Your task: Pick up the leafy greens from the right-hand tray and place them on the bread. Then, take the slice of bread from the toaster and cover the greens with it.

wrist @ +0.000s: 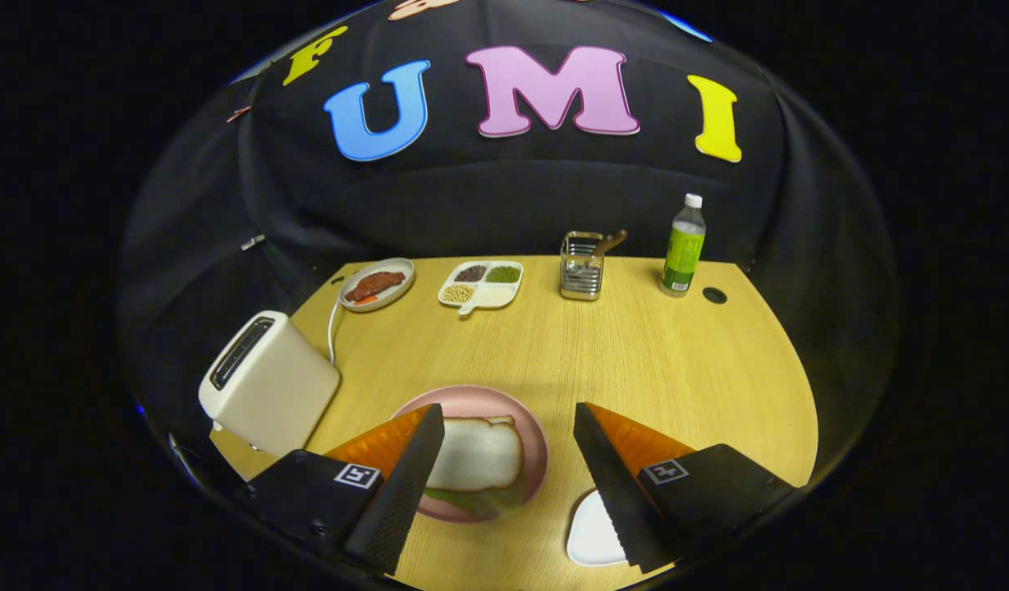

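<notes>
A slice of bread [479, 453] lies on the pink plate [534, 431], between my fingers and nearer the left one. Leafy greens [481, 499] stick out from under the near edge of that slice. My gripper [508, 420] hangs open above the plate, with nothing between its fingers. The cream toaster [266, 383] stands to the left of the plate, its slot facing up; I cannot see what the slot holds. A white tray [590, 538] sits on the table just under my right finger, partly hidden by it.
At the back of the wooden table [668, 361] stand a plate of meat [378, 285], a divided dish of beans [481, 285], a metal utensil holder [582, 267] and a green-labelled bottle [683, 246]. A round hole [714, 295] lies near the bottle.
</notes>
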`<state>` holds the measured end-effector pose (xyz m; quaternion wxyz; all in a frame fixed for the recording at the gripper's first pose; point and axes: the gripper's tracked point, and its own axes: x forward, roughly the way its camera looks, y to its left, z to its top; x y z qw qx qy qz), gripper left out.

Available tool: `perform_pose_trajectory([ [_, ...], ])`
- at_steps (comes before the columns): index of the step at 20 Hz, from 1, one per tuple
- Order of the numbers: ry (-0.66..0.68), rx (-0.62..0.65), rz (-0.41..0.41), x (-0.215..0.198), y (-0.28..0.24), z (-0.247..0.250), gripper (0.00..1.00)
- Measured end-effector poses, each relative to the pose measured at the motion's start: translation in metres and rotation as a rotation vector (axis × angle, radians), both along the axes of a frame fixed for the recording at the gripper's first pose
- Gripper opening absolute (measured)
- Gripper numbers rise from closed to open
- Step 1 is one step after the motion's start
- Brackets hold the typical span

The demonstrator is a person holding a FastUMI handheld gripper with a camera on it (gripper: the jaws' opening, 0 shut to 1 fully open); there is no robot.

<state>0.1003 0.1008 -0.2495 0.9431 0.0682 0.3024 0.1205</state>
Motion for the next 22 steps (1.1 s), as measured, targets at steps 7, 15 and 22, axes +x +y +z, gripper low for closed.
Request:
perform_pose_trajectory([
  [7,-0.177,0.029,0.036,-0.049,-0.04,0.109,0.99],
  [15,-0.256,0.05,0.058,-0.094,-0.073,0.153,0.99],
  [22,-0.267,0.042,0.072,-0.107,-0.089,0.148,0.99],
])
